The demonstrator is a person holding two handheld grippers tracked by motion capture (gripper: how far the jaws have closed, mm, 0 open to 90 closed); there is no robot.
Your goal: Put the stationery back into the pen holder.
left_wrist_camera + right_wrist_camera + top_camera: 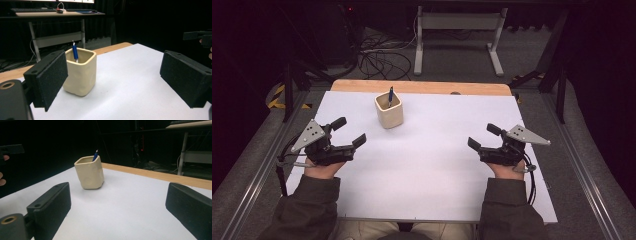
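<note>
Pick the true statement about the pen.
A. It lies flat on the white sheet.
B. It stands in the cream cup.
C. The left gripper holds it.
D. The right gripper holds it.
B: the blue pen stands inside the cup, while the left gripper and right gripper are open and empty, well apart from it.

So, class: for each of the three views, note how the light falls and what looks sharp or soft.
High view: the white table sheet is evenly lit, the surroundings dark, the cream cup small and slightly soft. Left gripper view: the cup and blue pen are fairly sharp, with a faint shadow at the base. Right gripper view: the background is near black, the near pads soft.
</note>
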